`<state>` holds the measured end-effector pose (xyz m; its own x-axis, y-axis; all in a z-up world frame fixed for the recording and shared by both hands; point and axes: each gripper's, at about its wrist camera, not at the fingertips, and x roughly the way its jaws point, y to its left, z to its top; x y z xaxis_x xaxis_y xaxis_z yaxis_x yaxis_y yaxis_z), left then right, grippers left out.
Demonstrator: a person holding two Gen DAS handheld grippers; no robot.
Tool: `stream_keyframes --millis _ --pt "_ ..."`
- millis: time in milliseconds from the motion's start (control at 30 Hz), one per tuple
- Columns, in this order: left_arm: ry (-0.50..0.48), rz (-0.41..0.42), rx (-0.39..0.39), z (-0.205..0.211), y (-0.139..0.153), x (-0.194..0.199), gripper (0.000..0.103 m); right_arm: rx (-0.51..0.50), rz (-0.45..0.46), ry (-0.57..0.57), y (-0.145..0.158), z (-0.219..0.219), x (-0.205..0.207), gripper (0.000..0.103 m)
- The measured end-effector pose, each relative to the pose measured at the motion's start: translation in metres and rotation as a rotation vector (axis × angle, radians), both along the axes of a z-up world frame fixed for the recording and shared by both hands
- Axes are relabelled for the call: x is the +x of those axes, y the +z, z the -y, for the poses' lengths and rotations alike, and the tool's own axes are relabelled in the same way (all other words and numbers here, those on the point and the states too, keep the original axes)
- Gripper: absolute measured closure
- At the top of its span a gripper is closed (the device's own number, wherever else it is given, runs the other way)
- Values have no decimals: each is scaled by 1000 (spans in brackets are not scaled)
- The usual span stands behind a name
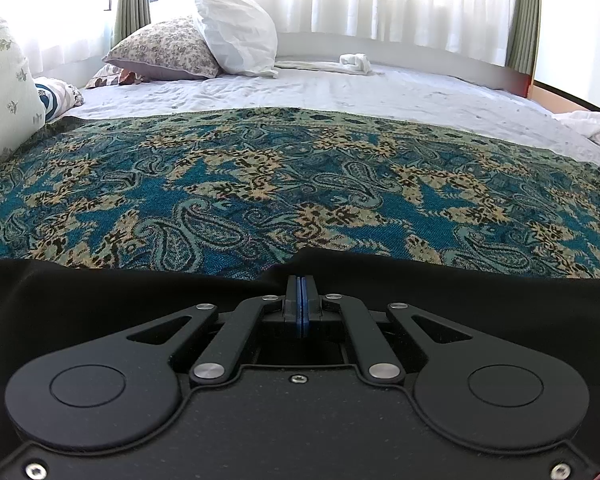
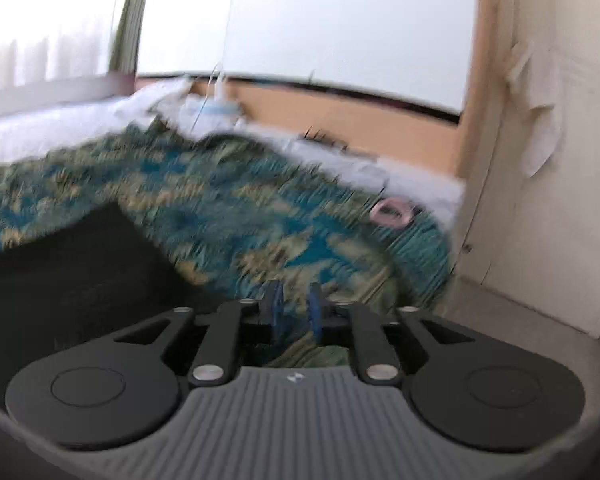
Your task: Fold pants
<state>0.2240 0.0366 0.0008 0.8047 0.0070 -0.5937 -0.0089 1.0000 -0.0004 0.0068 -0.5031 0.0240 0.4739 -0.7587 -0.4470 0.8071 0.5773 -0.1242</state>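
The black fabric pants lie at the near edge of the bed, on a teal and beige paisley woven bedspread. In the left wrist view the dark cloth spreads across the whole width just ahead of the tool. The left gripper has its jaws pressed together, blue pads meeting, right at a small raised peak in the cloth's edge; it appears to pinch that edge, though the cloth between the pads is too thin to see.

The right gripper has its jaws partly apart with nothing between them; only bedspread shows through the gap. The right wrist view is smeared by motion. There, the pants lie to the left of the gripper, their corner near but not between the jaws.

The step in hand looks like taking a second hold so both tools can carry an edge over. To do it well, the right gripper should settle first, then come in low at the free edge or corner of the pants, slide one jaw under the cloth and close on the pants only, not the bedspread beneath. The left hold should stay firm and level meanwhile, keeping the edge taut so the fold lands straight.
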Motion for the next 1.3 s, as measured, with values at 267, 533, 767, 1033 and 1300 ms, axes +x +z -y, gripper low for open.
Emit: stream_keyframes --millis 267,533,767,1033,1300 --pt "-1 3 14 2 -1 0 98 133 125 555 30 -71 -10 47" --pt "-2 5 8 2 -1 -1 98 341 93 440 -9 -33 8 65" --pt "-2 5 9 2 -1 -1 98 304 242 164 6 12 -32 53" --pt "-2 5 10 2 -1 -1 98 330 224 180 2 -7 -58 45" --pt "-71 54 25 19 28 -20 68 449 276 222 -11 -9 -41 39"
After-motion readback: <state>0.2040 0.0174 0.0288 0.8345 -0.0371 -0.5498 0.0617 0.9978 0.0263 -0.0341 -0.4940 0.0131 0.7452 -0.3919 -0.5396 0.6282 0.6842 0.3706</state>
